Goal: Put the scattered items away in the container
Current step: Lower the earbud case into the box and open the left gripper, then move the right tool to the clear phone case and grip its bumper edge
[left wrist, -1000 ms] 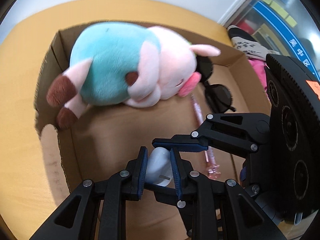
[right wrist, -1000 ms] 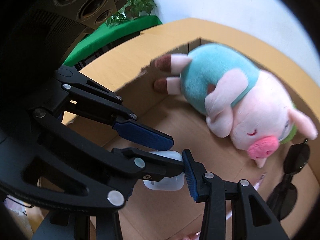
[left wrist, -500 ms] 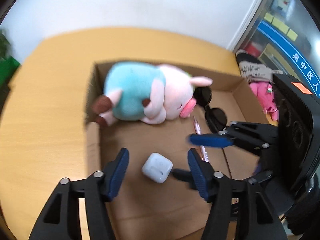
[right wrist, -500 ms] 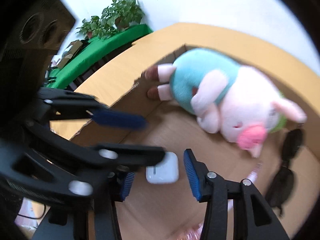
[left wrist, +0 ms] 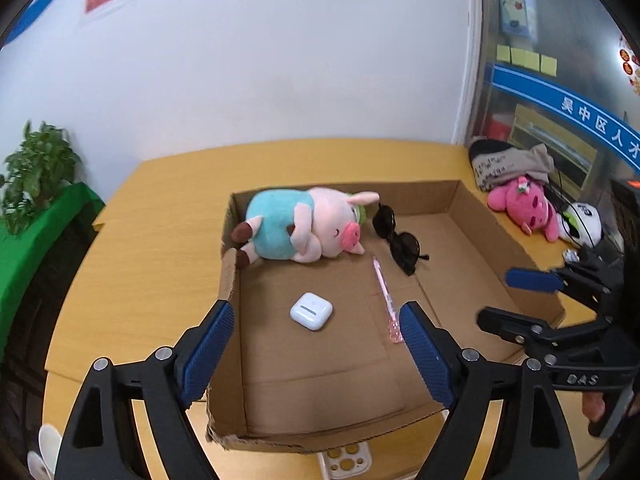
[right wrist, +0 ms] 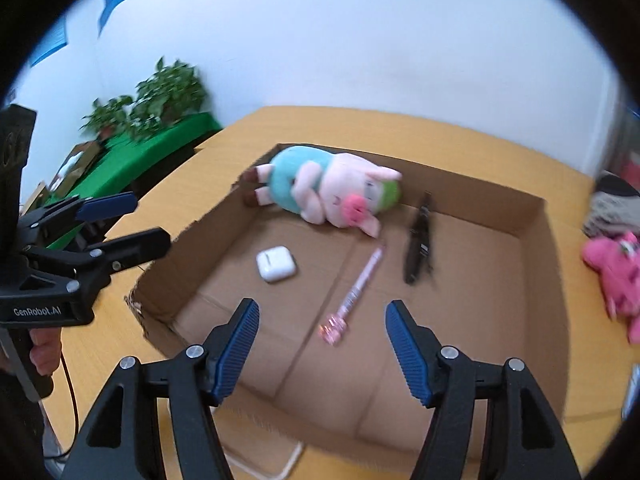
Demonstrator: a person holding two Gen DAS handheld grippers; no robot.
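Observation:
A shallow cardboard box (left wrist: 468, 200) (right wrist: 552, 264) lies on the wooden table. Inside it are a pig plush in a teal shirt (left wrist: 304, 230) (right wrist: 324, 190), black sunglasses (left wrist: 398, 240) (right wrist: 420, 240), a pink pen (left wrist: 384, 294) (right wrist: 356, 292) and a white earbud case (left wrist: 311, 310) (right wrist: 276, 263). My left gripper (left wrist: 316, 348) is open and empty, raised above the box's near edge; it also shows in the right wrist view (right wrist: 128, 224). My right gripper (right wrist: 320, 344) is open and empty over the near side; the left wrist view shows it at the right (left wrist: 516, 300).
A pink plush (left wrist: 528, 210) (right wrist: 612, 268), a panda toy (left wrist: 584, 224) and a grey bundle (left wrist: 508, 164) lie on the table right of the box. A phone case (left wrist: 348, 458) sticks out under the box's near edge. Potted plants (right wrist: 160, 92) stand on a green stand at the left.
My left gripper opened and let go of the white earbud case, which now lies on the box floor. Both grippers pulled up and back from the box.

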